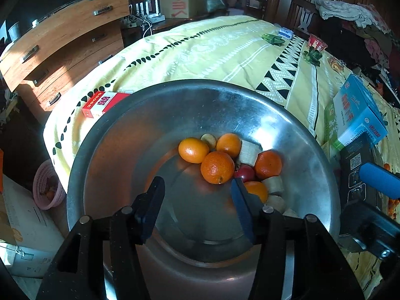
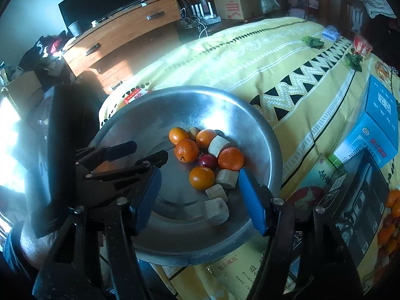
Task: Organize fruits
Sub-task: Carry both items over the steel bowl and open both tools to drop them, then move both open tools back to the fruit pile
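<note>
A large steel bowl (image 1: 130,135) (image 2: 260,135) sits on the yellow cloth. In it lie several oranges (image 1: 217,167) (image 2: 186,150), a red apple (image 1: 244,173) (image 2: 208,161) and pale cut fruit chunks (image 1: 248,153) (image 2: 217,210). My left gripper (image 1: 197,187) is open and empty over the bowl, just short of the fruit; it also shows in the right wrist view (image 2: 147,151). My right gripper (image 2: 198,177) is open and empty above the bowl's near side; one blue finger (image 1: 378,182) shows in the left wrist view.
A red box (image 1: 100,103) lies behind the bowl. Blue and black boxes (image 2: 375,130) stand to the right, with more oranges (image 2: 390,225) at the far right. Green leaves (image 1: 273,39) lie far back. A wooden dresser (image 1: 62,40) and pink basket (image 1: 47,185) are at left.
</note>
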Motion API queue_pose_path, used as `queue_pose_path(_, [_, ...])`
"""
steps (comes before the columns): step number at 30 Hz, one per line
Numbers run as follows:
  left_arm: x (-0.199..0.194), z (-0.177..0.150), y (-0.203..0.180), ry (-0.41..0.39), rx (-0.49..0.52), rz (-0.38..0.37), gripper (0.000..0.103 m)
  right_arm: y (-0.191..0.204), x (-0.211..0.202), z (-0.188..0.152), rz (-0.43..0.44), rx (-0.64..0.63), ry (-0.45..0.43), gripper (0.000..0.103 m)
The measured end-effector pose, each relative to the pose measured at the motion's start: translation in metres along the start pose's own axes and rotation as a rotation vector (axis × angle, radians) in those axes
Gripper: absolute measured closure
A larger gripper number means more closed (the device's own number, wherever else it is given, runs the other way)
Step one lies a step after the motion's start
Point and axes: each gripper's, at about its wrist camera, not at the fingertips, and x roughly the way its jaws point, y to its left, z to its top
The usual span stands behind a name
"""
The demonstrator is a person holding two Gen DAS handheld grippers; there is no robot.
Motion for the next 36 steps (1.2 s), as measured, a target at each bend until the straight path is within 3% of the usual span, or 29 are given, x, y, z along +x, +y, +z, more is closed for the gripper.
queue_pose_path(7, [-0.006, 0.000, -0.004, -0.013, 0.011, 0.024, 0.046, 0.007, -0.045, -0.001, -0.005, -0.043, -0.132, 0.037])
queue_pose_path(12, [-0.048, 0.003, -0.011, -0.147, 0.008, -0.041, 0.046, 0.002, -0.098, -0.031, -0.103, -0.098, -0.303, 0.037])
queue_pose_path(13, [-0.062, 0.004, -0.020, -0.188, 0.025, -0.069, 0.046, -0.003, -0.111, -0.043, -0.132, -0.089, -0.335, 0.037])
queue_pose_path(14, [-0.077, 0.004, -0.032, -0.227, 0.049, -0.105, 0.046, -0.011, -0.121, -0.056, -0.158, -0.072, -0.360, 0.030])
queue_pose_path(15, [-0.091, 0.004, -0.046, -0.259, 0.077, -0.145, 0.046, -0.019, -0.132, -0.071, -0.191, -0.047, -0.381, 0.016])
queue_pose_path(17, [-0.123, 0.000, -0.087, -0.328, 0.154, -0.264, 0.046, -0.038, -0.149, -0.105, -0.276, 0.006, -0.408, 0.004])
queue_pose_path(21, [-0.174, -0.026, -0.185, -0.394, 0.338, -0.524, 0.046, -0.092, -0.163, -0.171, -0.396, 0.154, -0.281, 0.006])
queue_pose_path(24, [-0.173, -0.053, -0.263, -0.299, 0.462, -0.701, 0.045, -0.134, -0.173, -0.217, -0.459, 0.301, -0.193, 0.013])
queue_pose_path(27, [-0.133, -0.083, -0.329, -0.141, 0.520, -0.750, 0.045, -0.165, -0.185, -0.250, -0.481, 0.416, -0.165, 0.015])
queue_pose_path(28, [-0.109, -0.096, -0.353, -0.064, 0.541, -0.741, 0.046, -0.173, -0.189, -0.259, -0.486, 0.443, -0.163, 0.015])
queue_pose_path(31, [-0.051, -0.126, -0.392, 0.079, 0.588, -0.681, 0.062, -0.204, -0.200, -0.279, -0.491, 0.514, -0.177, 0.016])
queue_pose_path(34, [-0.017, -0.146, -0.407, 0.173, 0.569, -0.679, 0.064, -0.246, -0.213, -0.295, -0.507, 0.590, -0.204, 0.024])
queue_pose_path(36, [-0.007, -0.156, -0.415, 0.202, 0.554, -0.689, 0.065, -0.284, -0.217, -0.303, -0.511, 0.654, -0.202, 0.047])
